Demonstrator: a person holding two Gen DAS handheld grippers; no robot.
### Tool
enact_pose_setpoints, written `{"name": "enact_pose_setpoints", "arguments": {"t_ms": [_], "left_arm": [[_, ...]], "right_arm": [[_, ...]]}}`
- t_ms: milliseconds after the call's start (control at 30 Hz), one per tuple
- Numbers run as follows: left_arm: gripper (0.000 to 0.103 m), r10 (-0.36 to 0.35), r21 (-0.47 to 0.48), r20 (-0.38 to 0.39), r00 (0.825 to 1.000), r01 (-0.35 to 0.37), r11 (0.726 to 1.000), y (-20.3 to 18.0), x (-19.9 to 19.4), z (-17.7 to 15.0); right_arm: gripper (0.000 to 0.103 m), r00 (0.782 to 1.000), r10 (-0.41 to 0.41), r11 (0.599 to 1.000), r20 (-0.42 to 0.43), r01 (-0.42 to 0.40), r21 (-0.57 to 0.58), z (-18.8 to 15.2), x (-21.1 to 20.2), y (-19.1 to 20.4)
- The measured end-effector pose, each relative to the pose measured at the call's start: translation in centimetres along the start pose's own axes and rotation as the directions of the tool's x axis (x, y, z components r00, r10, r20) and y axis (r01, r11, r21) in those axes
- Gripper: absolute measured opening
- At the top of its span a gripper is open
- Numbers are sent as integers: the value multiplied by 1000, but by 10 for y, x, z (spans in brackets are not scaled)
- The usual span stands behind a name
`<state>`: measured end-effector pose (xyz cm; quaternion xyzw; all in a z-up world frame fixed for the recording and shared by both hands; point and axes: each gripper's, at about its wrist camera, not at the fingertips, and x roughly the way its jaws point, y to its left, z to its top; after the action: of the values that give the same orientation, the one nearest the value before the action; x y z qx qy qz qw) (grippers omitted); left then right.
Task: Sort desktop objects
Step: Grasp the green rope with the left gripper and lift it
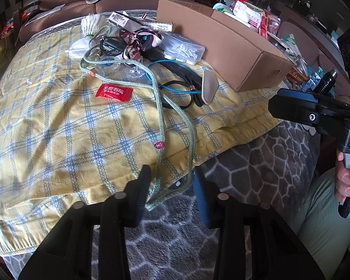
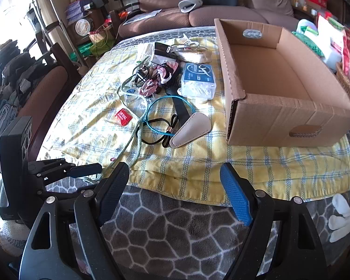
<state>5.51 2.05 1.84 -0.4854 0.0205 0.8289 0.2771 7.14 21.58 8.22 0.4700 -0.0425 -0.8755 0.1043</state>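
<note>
A pile of small objects lies on the yellow checked cloth (image 1: 58, 128): a green woven cord (image 1: 162, 116), a red sachet (image 1: 113, 92), a blue ring (image 2: 168, 109), a beige pouch (image 2: 190, 128), a clear plastic case (image 2: 198, 79) and a shuttlecock (image 1: 91, 23). My left gripper (image 1: 171, 186) is open at the cloth's near edge, with the looped end of the green cord between its fingers. My right gripper (image 2: 175, 182) is open and empty over the grey blanket. An empty cardboard box (image 2: 280, 79) stands at the right.
A grey patterned blanket (image 2: 175, 228) covers the table under the cloth. A brown sofa (image 2: 198, 7) stands behind. Snack packets (image 1: 256, 16) crowd the space behind the box. A white glove (image 2: 345, 207) lies at the right edge, and a wicker basket (image 2: 347, 86) stands beside the box.
</note>
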Motion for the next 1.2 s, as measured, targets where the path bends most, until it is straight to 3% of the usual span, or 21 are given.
{"name": "enact_pose_setpoints", "arguments": {"t_ms": [33, 200, 333, 500, 567, 633, 700, 800, 867, 933, 1067, 1200], "left_arm": [[6, -24, -7, 18, 1000, 24, 1000, 0, -4, 0], [7, -52, 27, 79, 996, 50, 998, -5, -29, 8], [7, -102, -9, 161, 982, 104, 994, 5, -69, 27], [10, -92, 14, 243, 966, 92, 996, 11, -124, 58], [18, -72, 21, 244, 967, 69, 997, 14, -131, 62], [24, -44, 28, 237, 970, 39, 999, 19, -127, 59], [25, -26, 13, 210, 977, 24, 1000, 28, -115, 50], [32, -23, -36, 178, 984, 30, 999, 45, -96, 39], [53, -31, -60, 172, 985, 42, 997, 54, -87, 35], [64, -47, -78, 171, 984, 61, 995, 61, -80, 36], [72, -54, -84, 166, 985, 69, 994, 71, -68, 41], [73, -65, -76, 162, 985, 78, 994, 77, -58, 45]], "right_arm": [[78, 1000, 3, 1000, -4, -3, 2, -1, 1, 0], [78, 999, 34, 999, -17, -34, 28, -4, 5, -1], [78, 995, 98, 993, -21, -96, 71, -3, 9, -1], [77, 999, 41, 998, -25, -42, -45, -2, 15, 22], [74, 997, 63, 997, -40, -65, -43, -2, 20, 27], [65, 994, 101, 995, -42, -102, -19, 0, 24, 28], [61, 992, 119, 993, -42, -119, -7, 4, 29, 30], [60, 994, 104, 994, -46, -105, -26, 14, 37, 34], [60, 995, 88, 995, -45, -90, -43, 24, 44, 36], [60, 996, 76, 995, -42, -78, -59, 36, 52, 40], [60, 998, 33, 993, -55, -39, -112, 59, 79, 50], [60, 996, -29, 982, -86, 12, -189, 72, 112, 66]]}}
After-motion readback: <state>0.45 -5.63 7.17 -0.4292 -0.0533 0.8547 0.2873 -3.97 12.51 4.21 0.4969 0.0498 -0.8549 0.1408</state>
